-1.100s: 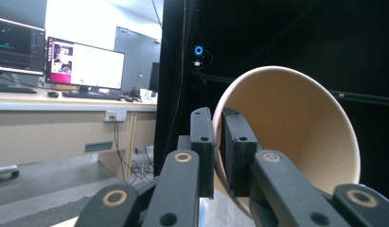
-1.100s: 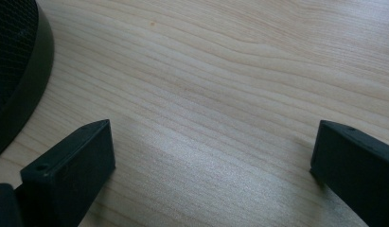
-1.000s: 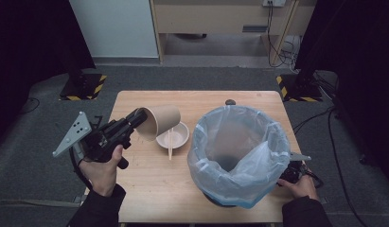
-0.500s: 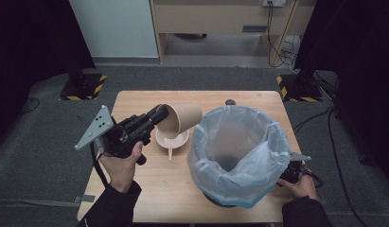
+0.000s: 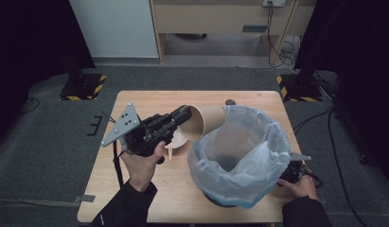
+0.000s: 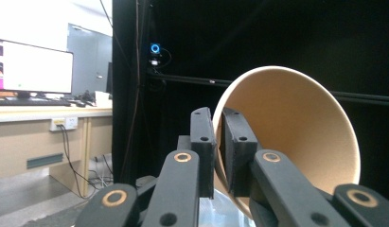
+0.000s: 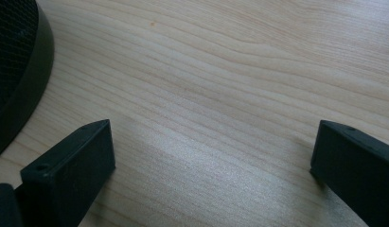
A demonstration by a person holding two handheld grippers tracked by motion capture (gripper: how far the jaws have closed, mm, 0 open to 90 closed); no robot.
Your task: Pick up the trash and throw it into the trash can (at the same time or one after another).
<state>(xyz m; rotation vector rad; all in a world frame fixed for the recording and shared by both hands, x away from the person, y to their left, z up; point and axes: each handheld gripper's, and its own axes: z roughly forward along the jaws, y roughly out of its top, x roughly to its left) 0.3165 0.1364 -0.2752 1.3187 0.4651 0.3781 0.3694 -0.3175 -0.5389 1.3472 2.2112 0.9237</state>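
In the high view, a brown paper cup (image 5: 207,121) is seen clamped by its rim in the left gripper (image 5: 185,115), tipped on its side with the bottom pointed toward a bin lined with a pale blue plastic bag (image 5: 239,156); the cup is held above the wooden table (image 5: 145,101), its far end at the bag's edge. A shallow beige bowl (image 5: 179,140) with a small wooden spoon (image 5: 169,152) is seen beneath the gripper, just beside the bin. The right gripper (image 5: 290,172) is seen low at the bin's far side, resting at the table's edge in the person's hand. In the left gripper view, the jaws are closed on the cup's wall, one pad (image 6: 202,142) outside and the other inside the mouth. In the right gripper view, the jaws are spread wide with bare table between them, and the bin's dark base (image 7: 17,80) is seen at the left.
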